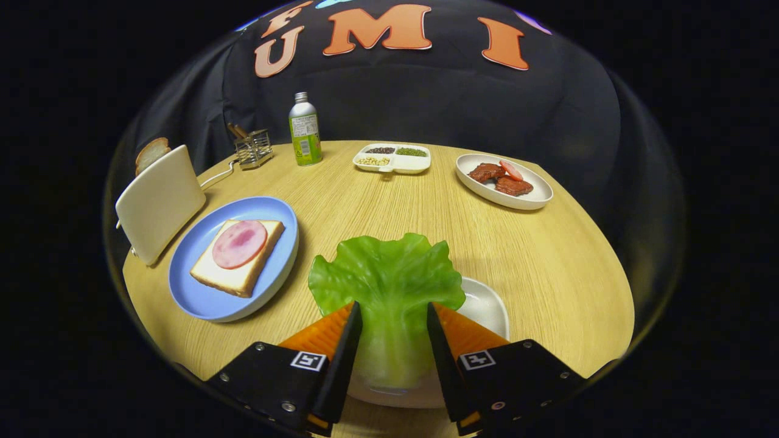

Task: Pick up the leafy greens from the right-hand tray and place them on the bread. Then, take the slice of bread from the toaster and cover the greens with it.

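Round wooden table [535, 267]. Blue plate [201, 292] left of the fingers carries bread [243, 277] topped with ham [239, 243]. White toaster [159, 204] beside it, slice [151, 152] in it. Gripper [394, 316] fingers narrow, pressing the lettuce leaf [386, 277] between them, above the white tray [487, 307].

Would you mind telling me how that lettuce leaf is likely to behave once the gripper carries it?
The lettuce leaf looks thin and ruffled, so probably light and floppy at its edges. Its pale stem sits between the gripper fingers, likely the stiffer part. The glossy surface may be slippery.
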`<state>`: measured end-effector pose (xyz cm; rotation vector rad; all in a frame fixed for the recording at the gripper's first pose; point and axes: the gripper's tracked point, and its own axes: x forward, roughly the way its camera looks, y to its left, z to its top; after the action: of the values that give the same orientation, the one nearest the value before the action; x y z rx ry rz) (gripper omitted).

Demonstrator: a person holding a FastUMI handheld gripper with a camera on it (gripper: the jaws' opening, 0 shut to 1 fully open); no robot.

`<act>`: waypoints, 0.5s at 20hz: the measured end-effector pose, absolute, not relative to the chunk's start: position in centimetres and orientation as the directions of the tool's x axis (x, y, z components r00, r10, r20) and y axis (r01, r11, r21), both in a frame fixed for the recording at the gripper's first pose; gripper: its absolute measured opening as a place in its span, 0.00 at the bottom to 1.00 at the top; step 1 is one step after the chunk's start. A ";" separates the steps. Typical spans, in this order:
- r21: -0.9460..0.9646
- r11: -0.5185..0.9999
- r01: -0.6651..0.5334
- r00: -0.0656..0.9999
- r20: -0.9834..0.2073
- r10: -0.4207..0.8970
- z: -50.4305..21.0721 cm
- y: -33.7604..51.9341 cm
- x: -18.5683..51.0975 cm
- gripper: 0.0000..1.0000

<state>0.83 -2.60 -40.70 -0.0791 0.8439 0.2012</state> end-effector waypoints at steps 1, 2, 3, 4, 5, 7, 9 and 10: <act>0.005 0.978 -0.207 0.650 -0.747 0.142 -40.8 -2.8 0.9 0.64; 0.005 0.978 -0.208 0.652 -0.745 0.142 -40.8 -2.8 0.9 0.58; 0.003 0.978 -0.207 0.654 -0.743 0.141 -40.7 -2.7 0.9 0.55; -0.004 0.979 -0.202 0.658 -0.741 0.133 -40.6 -2.8 0.9 0.46; -0.008 0.981 -0.193 0.663 -0.739 0.124 -40.8 -2.9 1.0 0.37; -0.025 0.986 -0.165 0.670 -0.736 0.093 -40.8 -3.2 1.1 0.18; -0.030 0.987 -0.155 0.671 -0.737 0.083 -40.7 -3.2 1.1 0.06; -0.040 0.987 -0.156 0.665 -0.743 0.075 -40.7 -3.3 1.2 0.04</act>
<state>1.23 -3.26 -40.75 -0.1033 0.8332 0.1307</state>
